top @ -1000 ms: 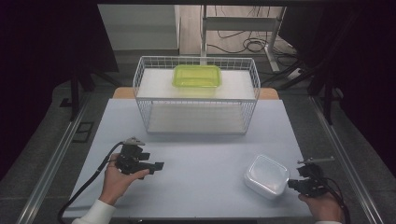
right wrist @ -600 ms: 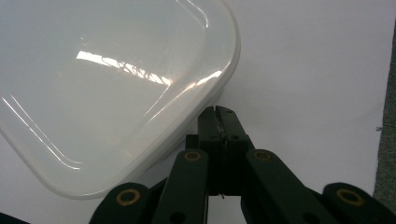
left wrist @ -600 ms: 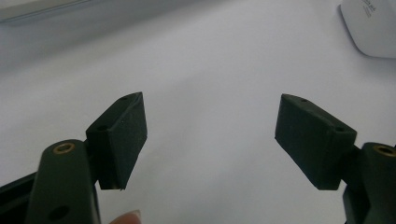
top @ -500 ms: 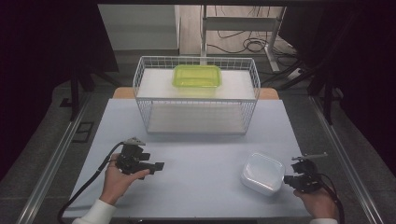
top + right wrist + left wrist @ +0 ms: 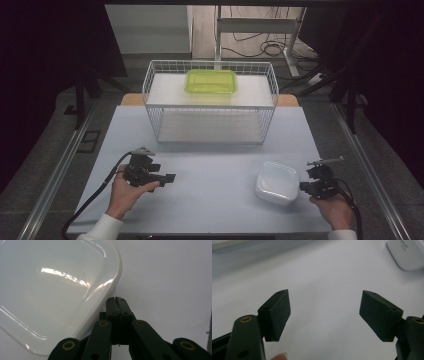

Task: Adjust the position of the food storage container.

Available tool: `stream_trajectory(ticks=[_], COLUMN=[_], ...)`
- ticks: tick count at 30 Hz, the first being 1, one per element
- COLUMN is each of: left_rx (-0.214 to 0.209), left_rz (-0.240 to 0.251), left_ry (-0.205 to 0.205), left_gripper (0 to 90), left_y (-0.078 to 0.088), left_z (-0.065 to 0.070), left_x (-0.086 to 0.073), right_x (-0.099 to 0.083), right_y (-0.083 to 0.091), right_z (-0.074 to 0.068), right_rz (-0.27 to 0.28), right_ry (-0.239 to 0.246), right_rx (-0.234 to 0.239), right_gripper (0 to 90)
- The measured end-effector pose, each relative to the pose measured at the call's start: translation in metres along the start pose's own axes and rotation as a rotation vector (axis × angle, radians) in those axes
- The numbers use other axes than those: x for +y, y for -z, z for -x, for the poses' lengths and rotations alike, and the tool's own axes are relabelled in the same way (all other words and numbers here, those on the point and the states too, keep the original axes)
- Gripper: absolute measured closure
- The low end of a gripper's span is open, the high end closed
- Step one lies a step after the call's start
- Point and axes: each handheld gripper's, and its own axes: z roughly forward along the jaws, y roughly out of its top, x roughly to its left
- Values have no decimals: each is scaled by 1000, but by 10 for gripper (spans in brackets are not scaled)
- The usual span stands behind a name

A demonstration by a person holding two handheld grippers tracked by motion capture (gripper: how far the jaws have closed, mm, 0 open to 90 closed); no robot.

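Right gripper (image 5: 306, 186), jaws pressed together on nothing, noses against the rim of the white lidded container (image 5: 276, 182) at the table's (image 5: 210, 165) near right; it looks light, glossy, slippery, thin-walled, likely best pinched at the lid's lip.

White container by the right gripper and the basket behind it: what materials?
White container: looks like glossy translucent plastic; light streaks reflect off its smooth top in the right gripper view, and its corners are rounded, moulded. Basket: looks like thin metal wire with a white coating, open grid walls; the coating type can't be told.
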Motion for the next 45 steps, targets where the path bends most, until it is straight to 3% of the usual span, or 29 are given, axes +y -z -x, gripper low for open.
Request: stream_trajectory(ticks=[31, 45], left_rx=[-5, -4], left_rz=[-4, -3], left_ry=[4, 7], left_gripper=[243, 242], left_y=[0, 1], left_z=[0, -1], left_x=[0, 0], right_x=[31, 51], right_y=[-20, -34], right_z=[-52, -85], right_rz=[-8, -14], right_ry=[137, 210], right_rx=[59, 92], right_gripper=[892, 892])
